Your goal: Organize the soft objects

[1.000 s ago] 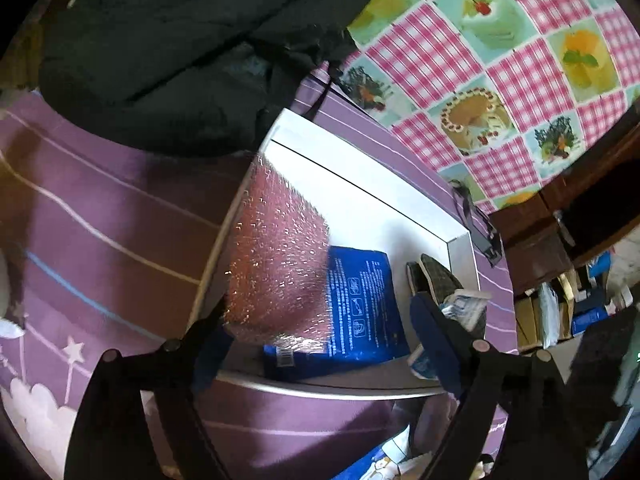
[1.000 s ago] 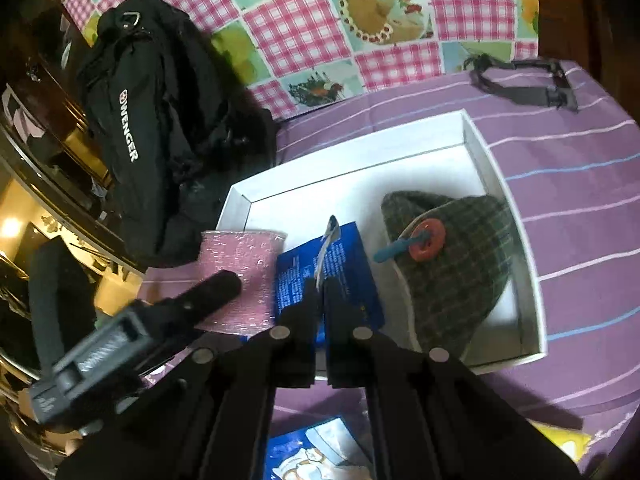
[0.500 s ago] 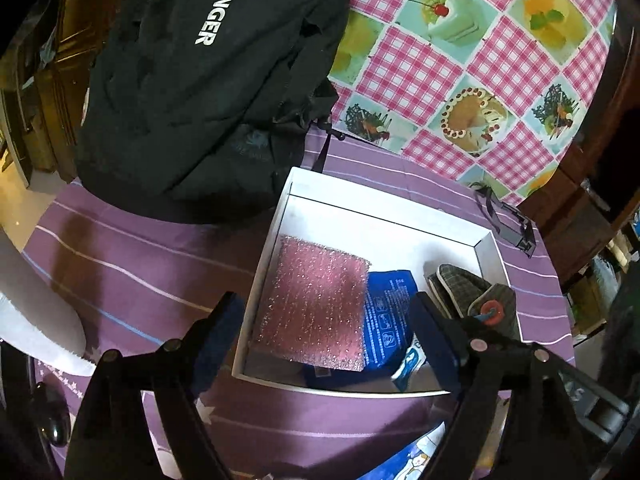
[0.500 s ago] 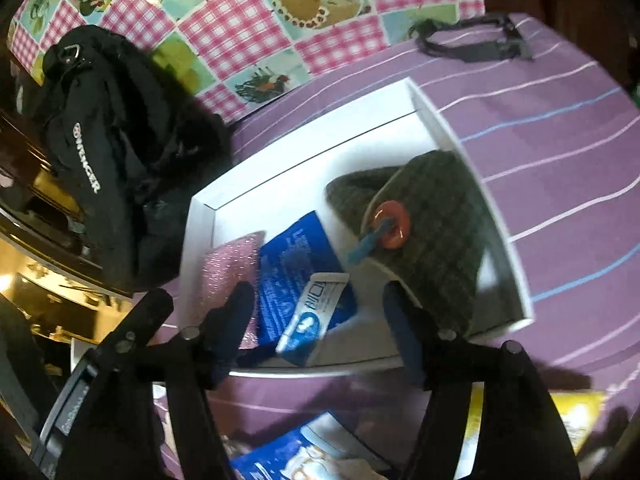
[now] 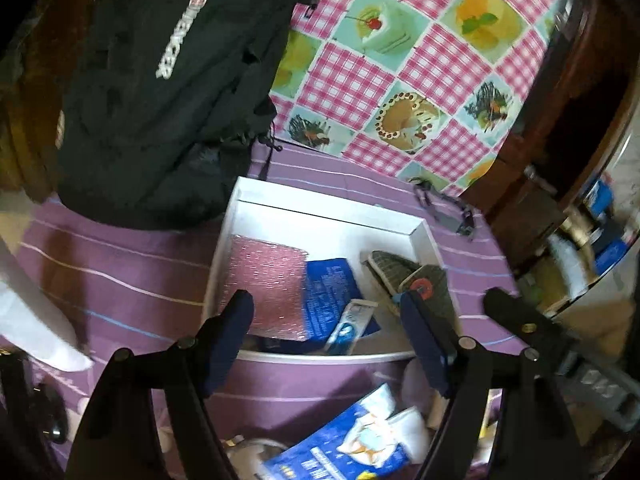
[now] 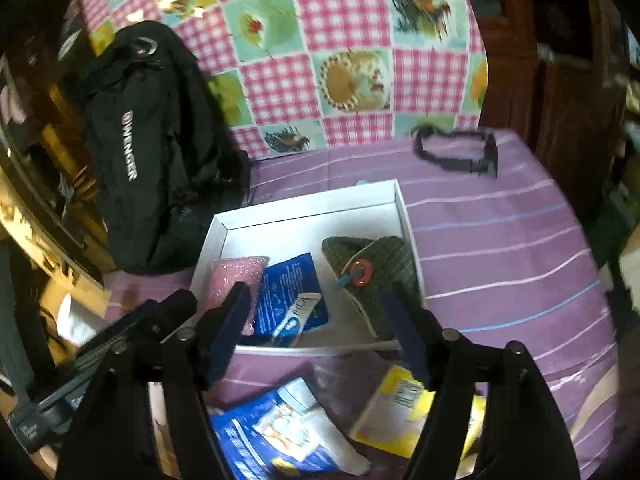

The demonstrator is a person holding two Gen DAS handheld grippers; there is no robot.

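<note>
Both tongs have let go and pulled back toward the near side of the desk: the left tongs [image 5: 326, 340] and the right tongs [image 6: 316, 332] hang spread wide and empty, where 1 second ago the left carried the pink sponge and the right pinched the small tube. Those 2 drops look finished.

Closest, beneath the tongs, a blue packet [image 6: 276, 428] and a yellow packet [image 6: 400, 408] lie loose on the purple cloth, not yet sorted and likely next.

Just ahead sits the white box [image 5: 424, 236]. Inside it, the pink sponge [image 5: 264, 284] lies along the left wall, a blue pouch [image 5: 330, 296] beside it with the tube [image 5: 348, 328] on top, and a green plaid slipper [image 6: 376, 272] against the right wall. The far half of the box is bare.

Beyond, a black backpack [image 5: 160, 92] crowds the far-left corner; a black strap [image 6: 456, 152] lies far right.
</note>
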